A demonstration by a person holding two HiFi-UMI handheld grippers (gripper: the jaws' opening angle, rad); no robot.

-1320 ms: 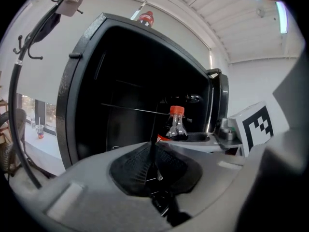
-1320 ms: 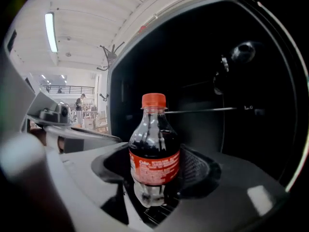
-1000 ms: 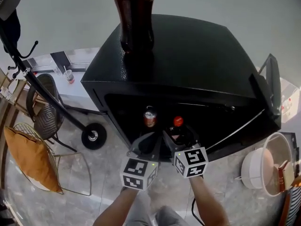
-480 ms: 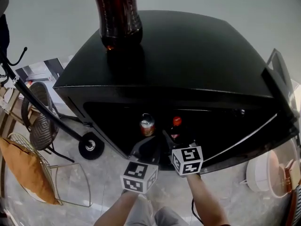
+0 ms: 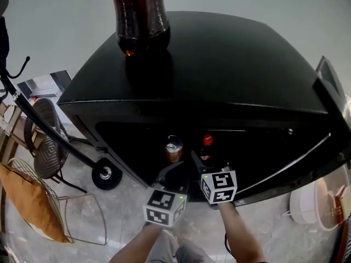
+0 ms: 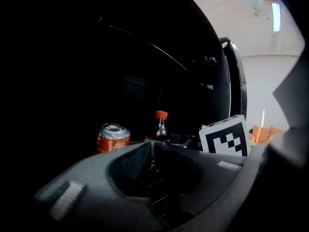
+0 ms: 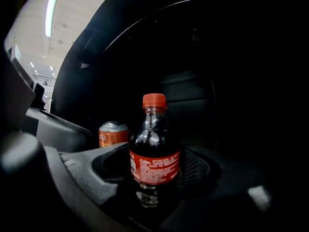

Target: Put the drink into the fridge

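Note:
A small cola bottle [image 7: 154, 151] with a red cap stands upright between the jaws of my right gripper [image 7: 154, 180], which is shut on its lower body. In the head view that bottle [image 5: 207, 142] is at the mouth of the black fridge [image 5: 219, 64], just inside the dark opening, with the right gripper [image 5: 202, 160] behind it. My left gripper [image 5: 176, 172] hangs beside it to the left, its jaws [image 6: 152, 147] meeting at the tips with nothing between them. From the left gripper view the bottle [image 6: 160, 127] shows ahead to the right.
An orange drink can [image 5: 174, 149] stands inside the fridge, left of the bottle. A large cola bottle [image 5: 138, 15] stands on the fridge top. The fridge door [image 5: 329, 84] hangs open at the right. A chair with an orange cushion [image 5: 24, 201] and a stand base [image 5: 104, 173] are on the floor at left.
The head view has shifted and sits closer to the fridge. Both grippers stay at the fridge opening, the right one still holding the small bottle.

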